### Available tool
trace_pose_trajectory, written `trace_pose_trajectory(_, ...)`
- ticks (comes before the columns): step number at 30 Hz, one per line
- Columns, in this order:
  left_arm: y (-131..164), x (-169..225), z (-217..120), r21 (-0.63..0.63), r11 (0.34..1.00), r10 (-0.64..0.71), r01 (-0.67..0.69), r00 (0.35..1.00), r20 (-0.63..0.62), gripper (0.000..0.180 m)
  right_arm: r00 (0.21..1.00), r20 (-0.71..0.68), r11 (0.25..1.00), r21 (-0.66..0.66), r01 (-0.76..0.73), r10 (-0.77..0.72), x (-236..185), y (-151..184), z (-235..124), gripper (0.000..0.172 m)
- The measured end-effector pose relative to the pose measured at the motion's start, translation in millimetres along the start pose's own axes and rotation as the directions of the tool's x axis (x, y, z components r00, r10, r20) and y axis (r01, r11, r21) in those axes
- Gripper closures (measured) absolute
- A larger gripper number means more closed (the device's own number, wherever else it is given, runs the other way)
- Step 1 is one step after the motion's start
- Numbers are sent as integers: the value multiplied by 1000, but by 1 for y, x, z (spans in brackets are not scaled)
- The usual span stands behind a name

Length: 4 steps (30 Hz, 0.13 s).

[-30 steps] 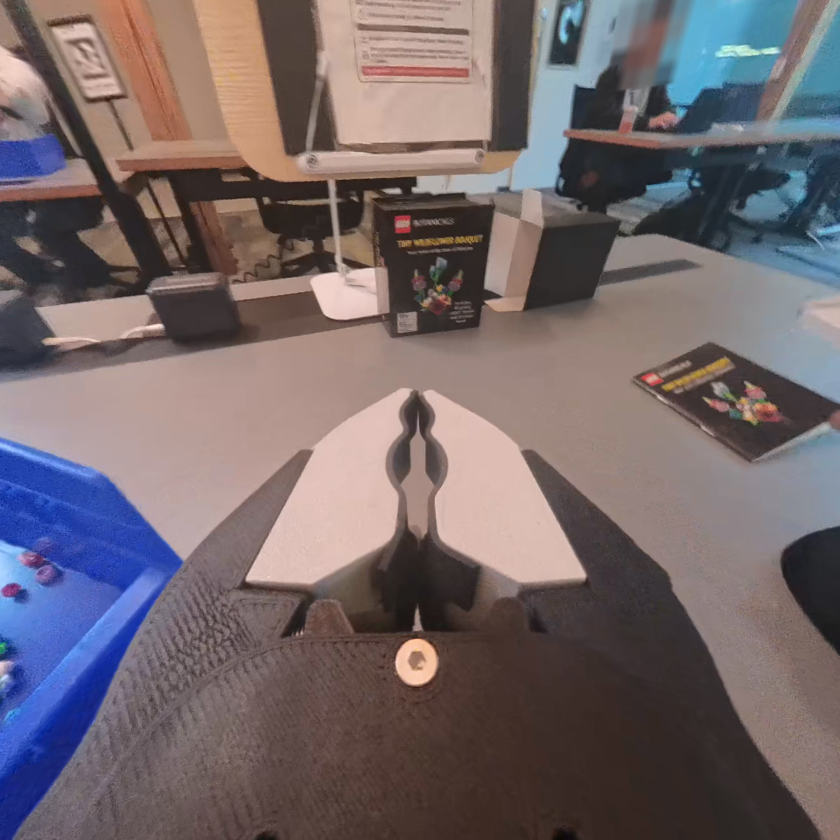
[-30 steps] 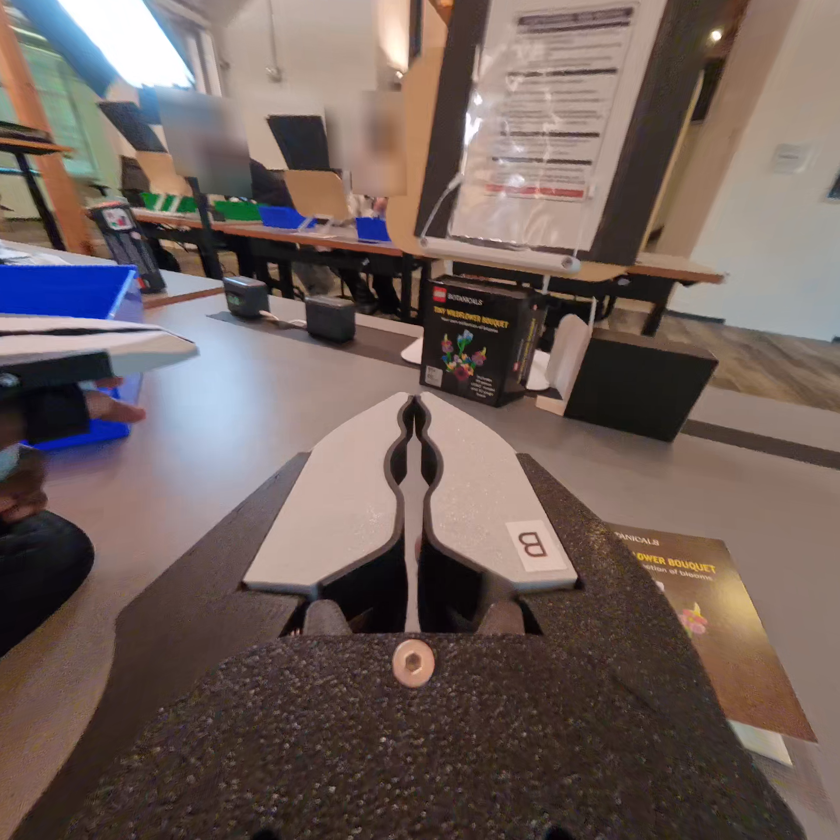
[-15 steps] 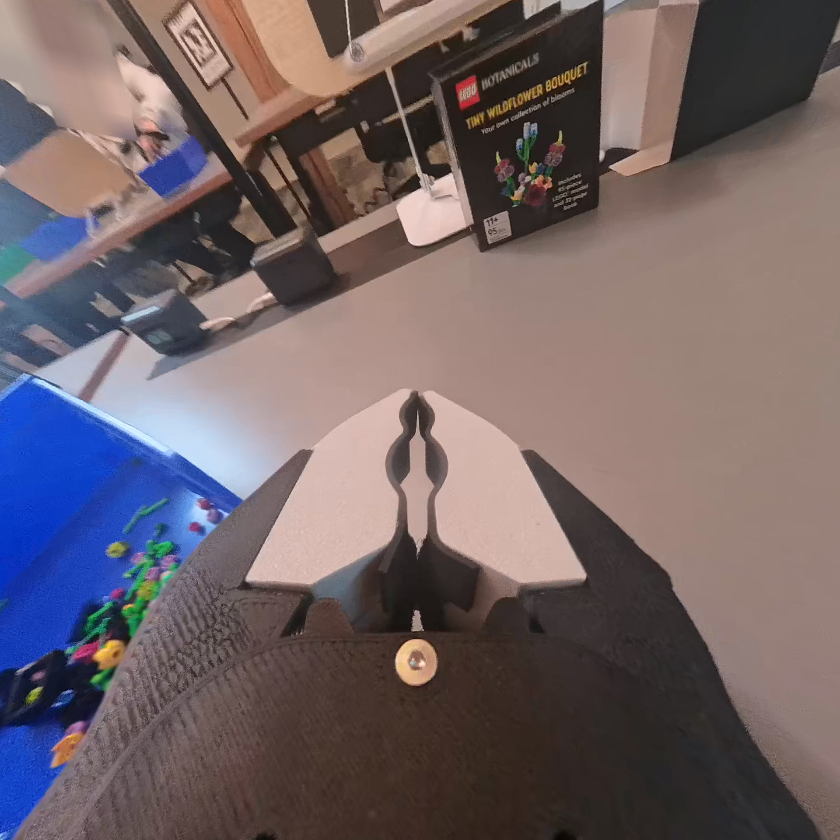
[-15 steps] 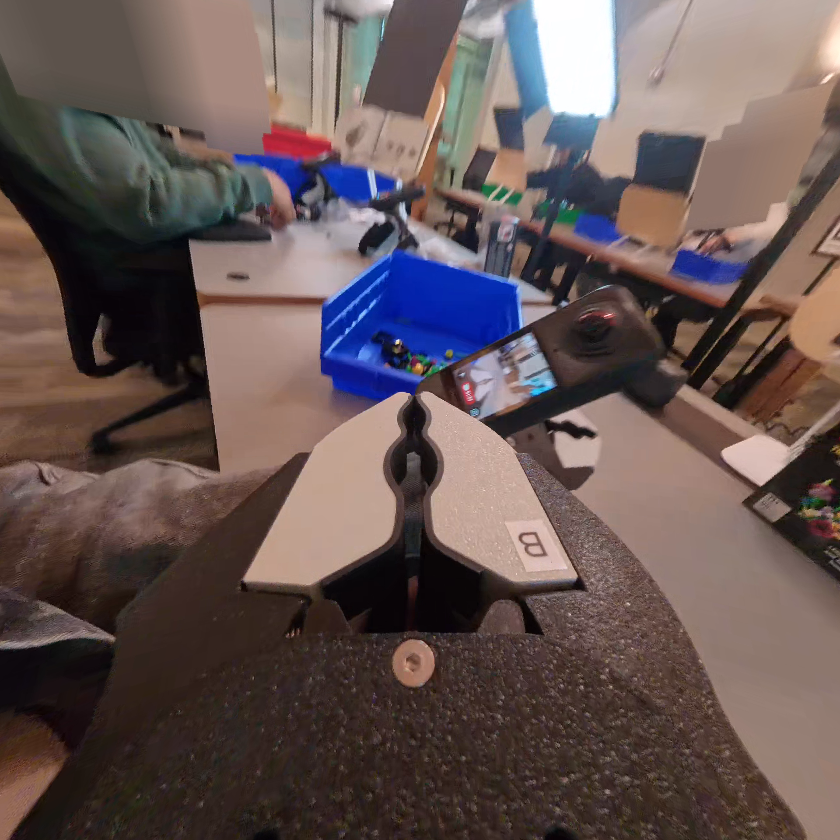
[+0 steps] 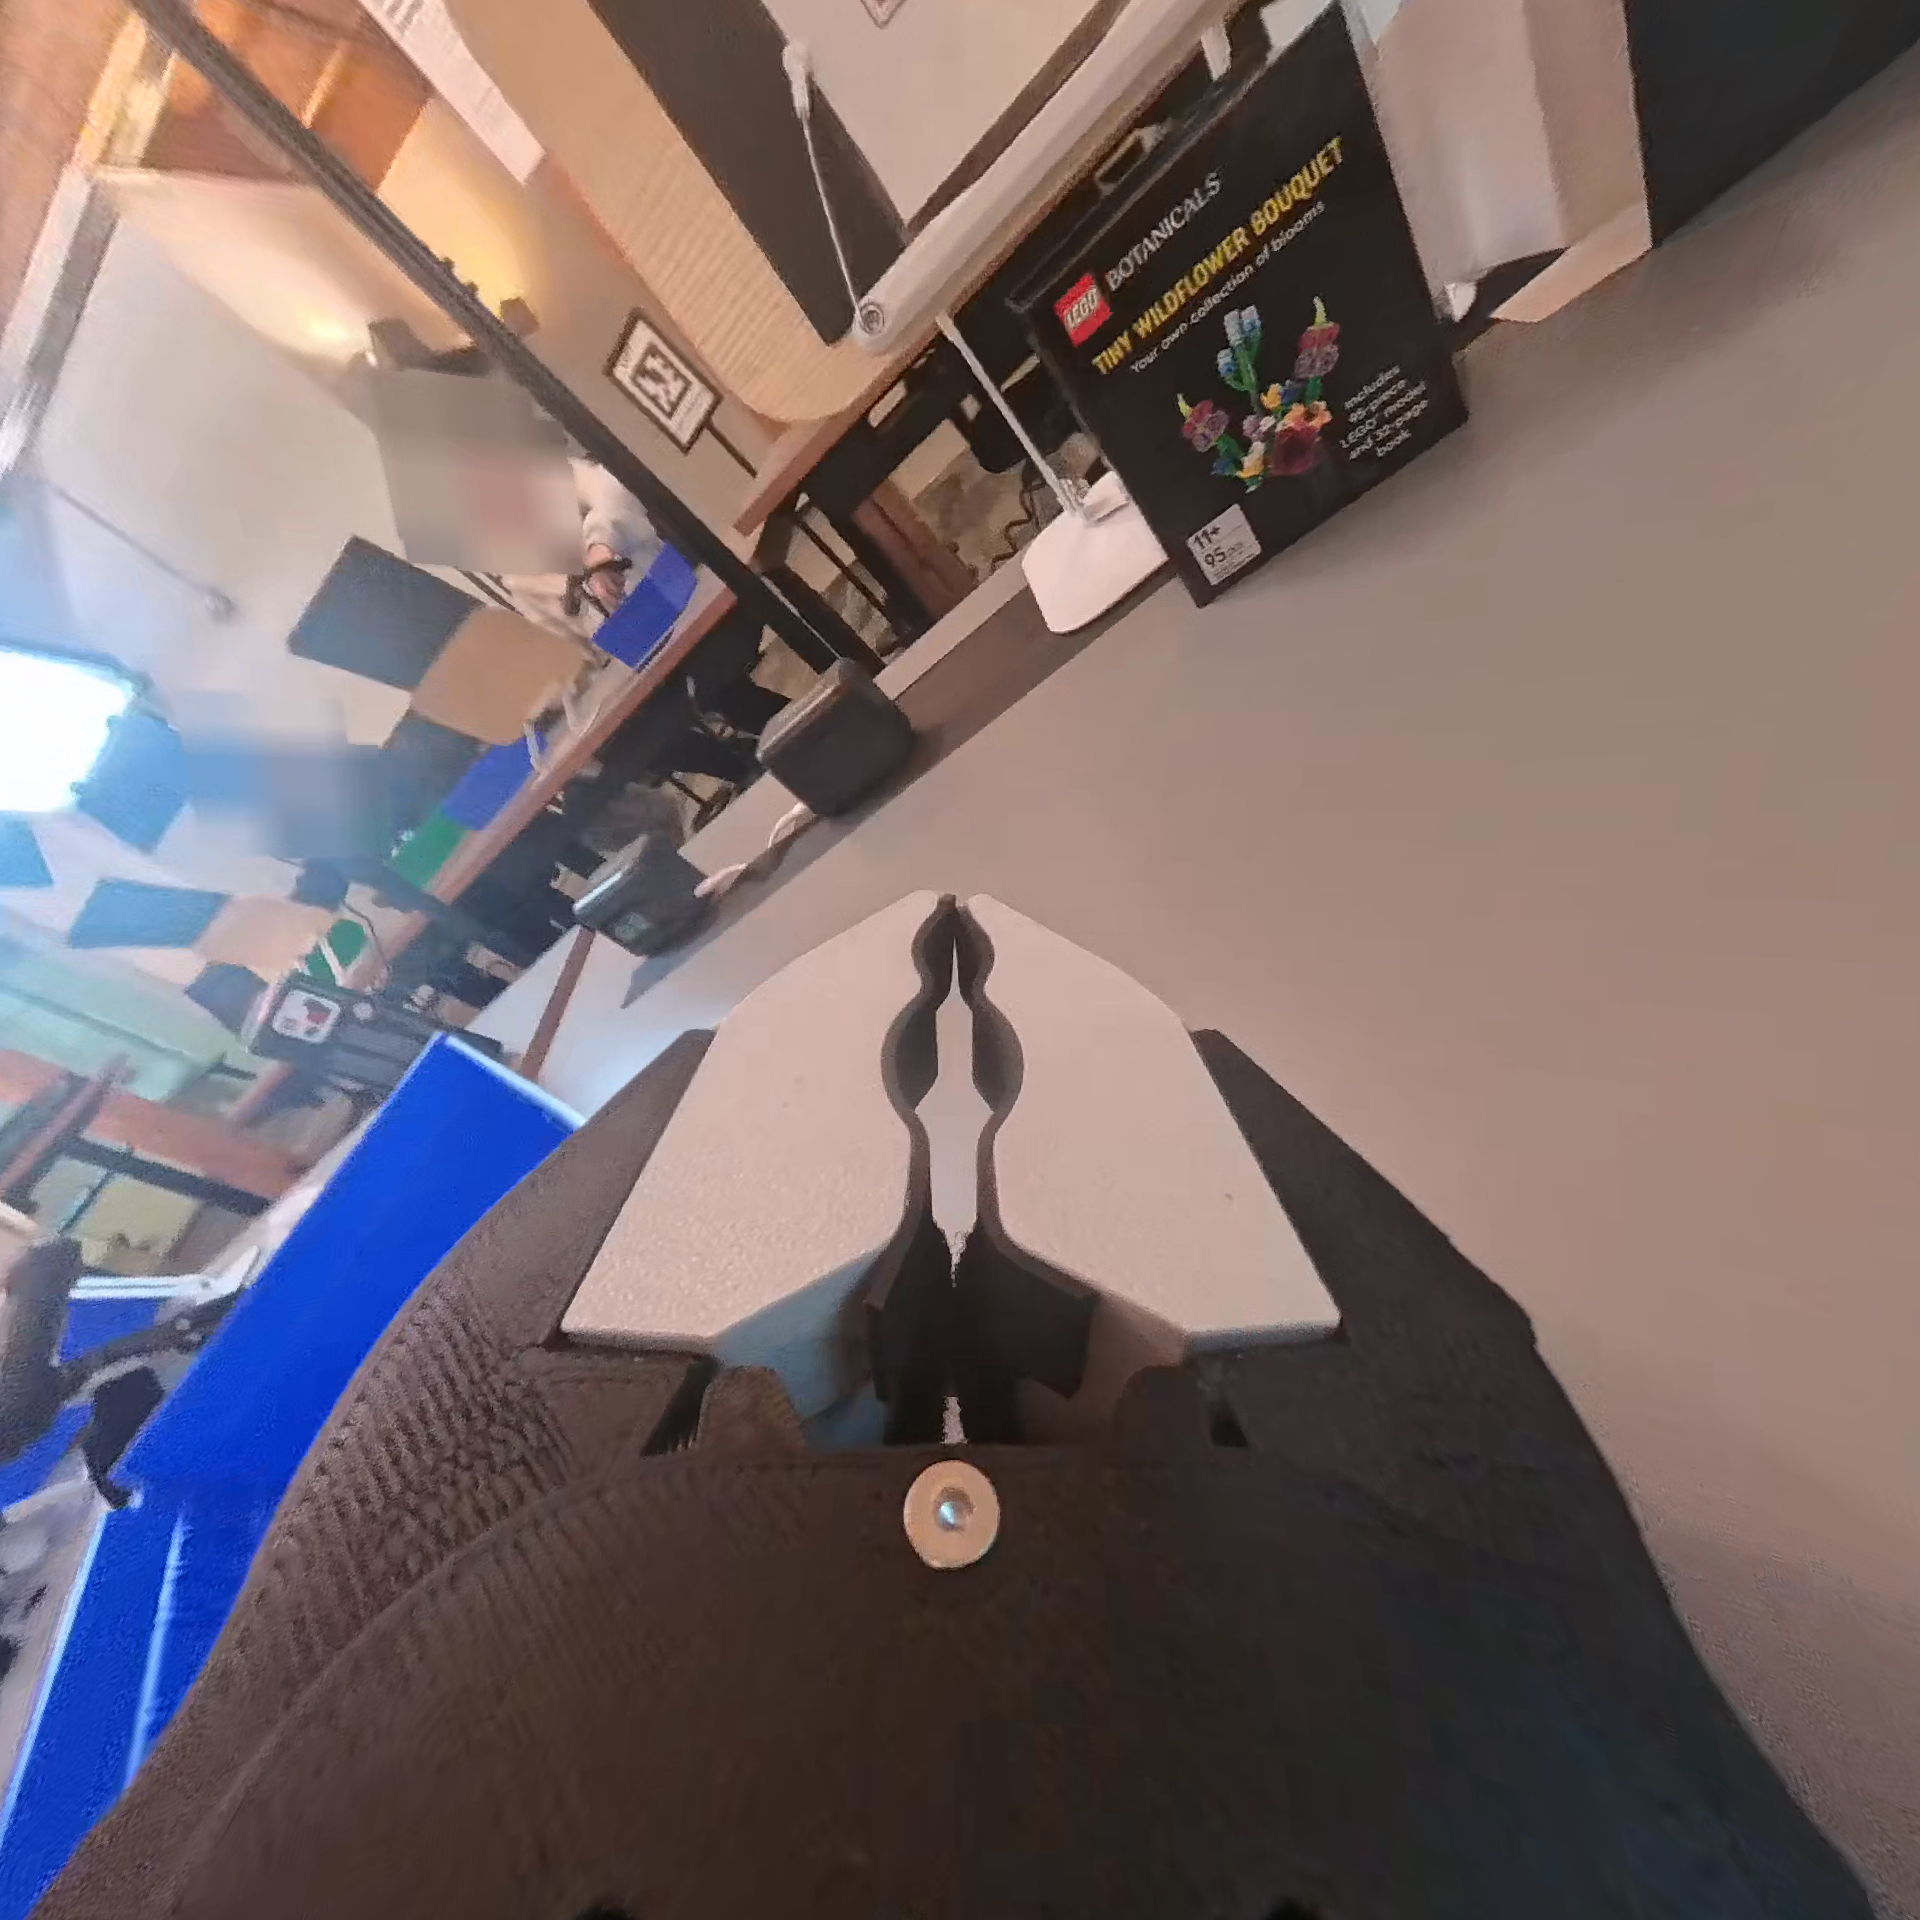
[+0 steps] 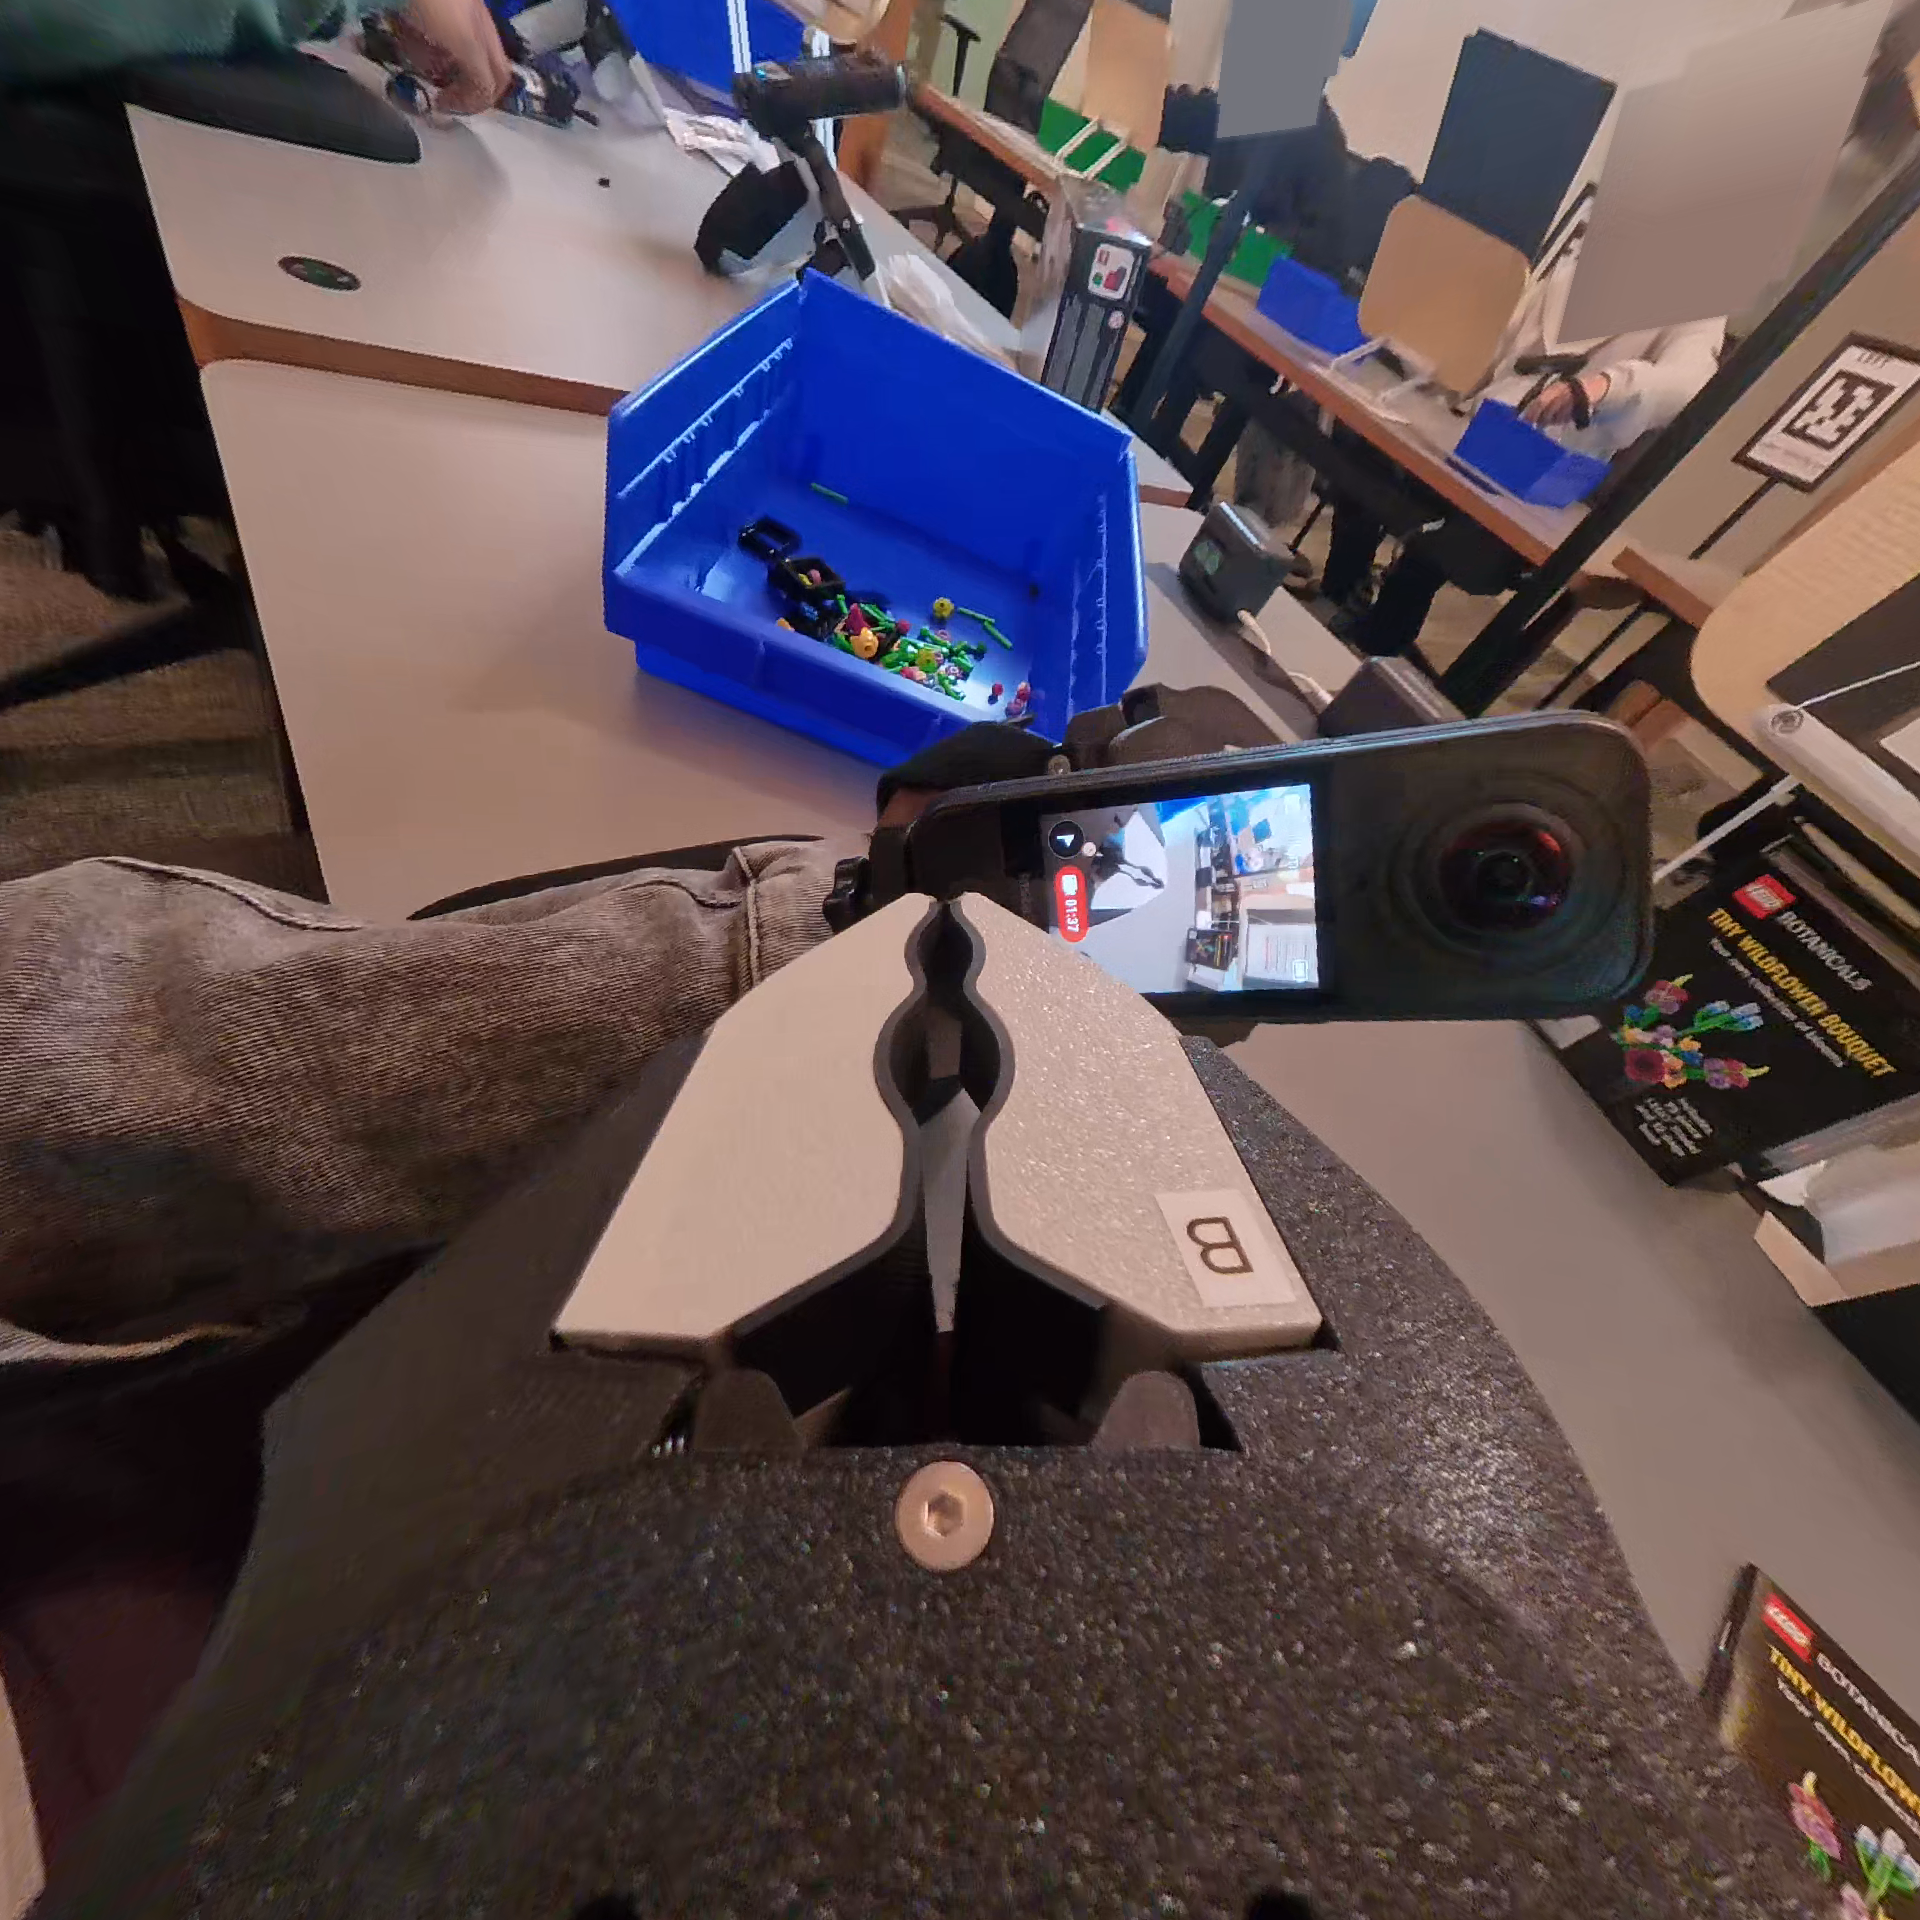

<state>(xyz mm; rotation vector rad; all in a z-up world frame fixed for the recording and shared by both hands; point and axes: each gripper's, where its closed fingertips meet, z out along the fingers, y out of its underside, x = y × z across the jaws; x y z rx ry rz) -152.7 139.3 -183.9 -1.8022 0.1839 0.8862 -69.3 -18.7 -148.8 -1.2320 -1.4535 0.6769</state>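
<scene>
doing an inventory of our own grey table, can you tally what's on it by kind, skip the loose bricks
Blue plastic bin: 1
Black flower-set cardboard box: 1
Black flower-cover booklet: 1
Small dark cube-shaped devices with cables: 2
White lamp base: 1
Total: 6
Both claws are shut on nothing.

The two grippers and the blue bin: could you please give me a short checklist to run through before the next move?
1. Left gripper shut with nothing between its tips: ok.
2. Right gripper shut, nothing held: ok.
3. Blue bin upright on the grey table, small coloured pieces inside: ok.
4. Room between the grippers: not ok; the left gripper's camera sits just past the right fingertips.
5. Left view level: not ok; it is strongly tilted.
6. Black flower-set box standing upright, clear of both grippers: ok.
</scene>
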Motion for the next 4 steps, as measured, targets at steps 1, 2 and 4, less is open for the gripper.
trace_pose_trajectory(1, -1, -3, 0, 7, 1000, 13, -13, 1000, 19, 180, 1000, 17, 1000, -9, -11, 11, 0, 1, -1, 172)
trace_pose_trajectory(2, -1, -3, -1, 12, 1000, 5, -5, 1000, 23, 180, 999, 40, 1000, -20, -22, 23, -1, 3, -1, 172)
trace_pose_trajectory(4, -5, 5, -6, 7, 998, -59, 59, 998, -31, 180, 997, 74, 1000, 5, 7, -7, -2, -1, -5, 172)
